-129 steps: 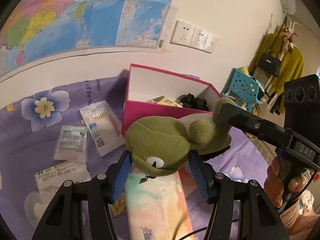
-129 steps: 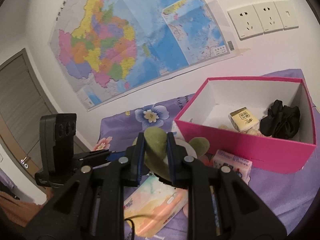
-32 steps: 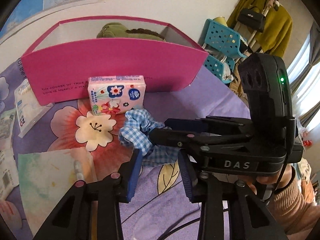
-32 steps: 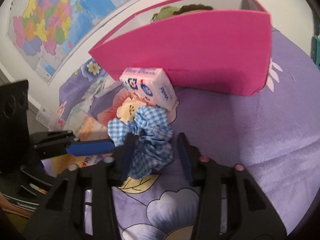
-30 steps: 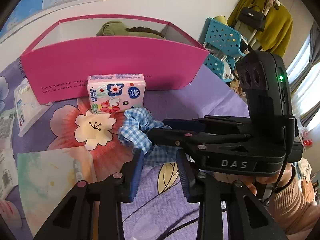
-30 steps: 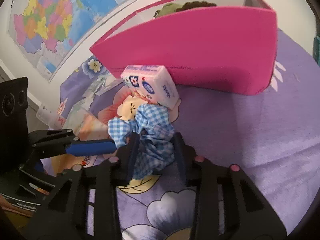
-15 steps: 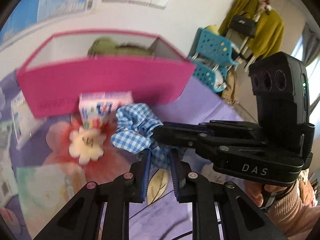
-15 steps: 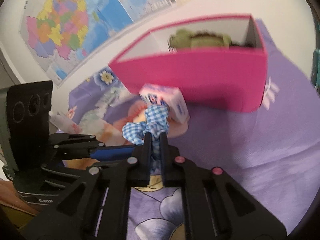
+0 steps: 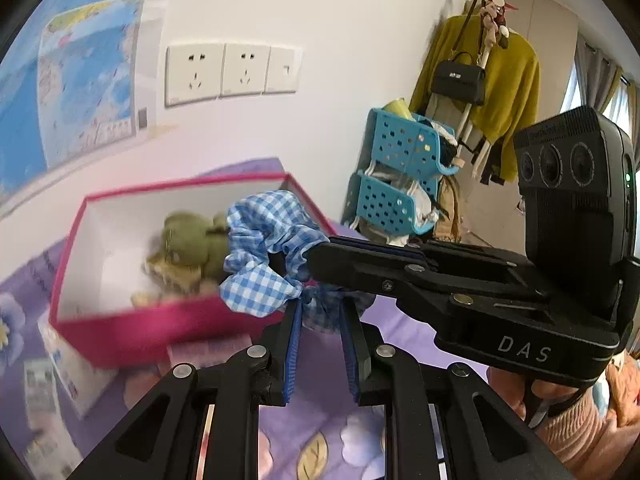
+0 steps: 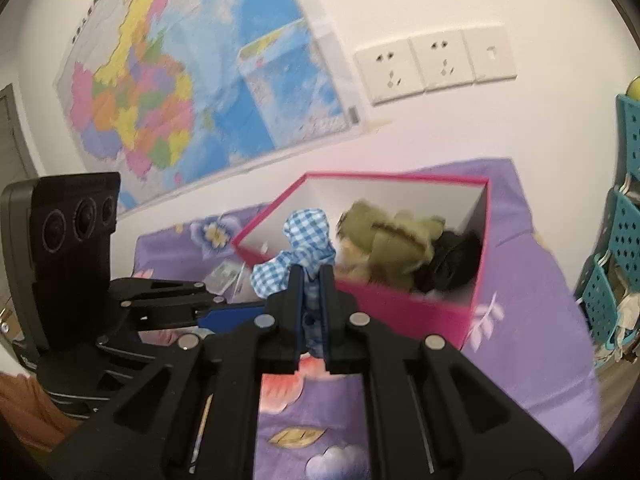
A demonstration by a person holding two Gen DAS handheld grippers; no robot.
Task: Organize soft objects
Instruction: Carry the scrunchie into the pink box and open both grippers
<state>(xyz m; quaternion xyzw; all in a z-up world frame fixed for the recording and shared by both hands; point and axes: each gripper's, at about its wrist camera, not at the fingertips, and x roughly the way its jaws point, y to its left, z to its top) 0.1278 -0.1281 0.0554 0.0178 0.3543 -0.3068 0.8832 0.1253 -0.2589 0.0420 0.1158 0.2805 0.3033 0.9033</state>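
Observation:
A blue-and-white checked scrunchie (image 9: 264,256) hangs in the air in front of the pink box (image 9: 120,332). My left gripper (image 9: 320,312) is shut on its lower folds. My right gripper (image 10: 312,280) is shut on another part of the same scrunchie (image 10: 308,236) and comes in from the right in the left wrist view. Inside the box (image 10: 400,308) lie a green plush frog (image 10: 384,240) and a black scrunchie (image 10: 452,264). The plush (image 9: 188,240) looks blurred in the left wrist view.
A purple flowered sheet (image 10: 520,320) covers the bed. Flat packets (image 9: 44,376) lie left of the box. Blue perforated baskets (image 9: 400,176) and a rack with a yellow garment (image 9: 500,80) stand to the right. A map (image 10: 180,80) hangs on the wall behind.
Both grippers closed on the checked scrunchie and lifted it off the sheet. The views tilted up, so the box's inside now shows. The plush held earlier now lies in the box.

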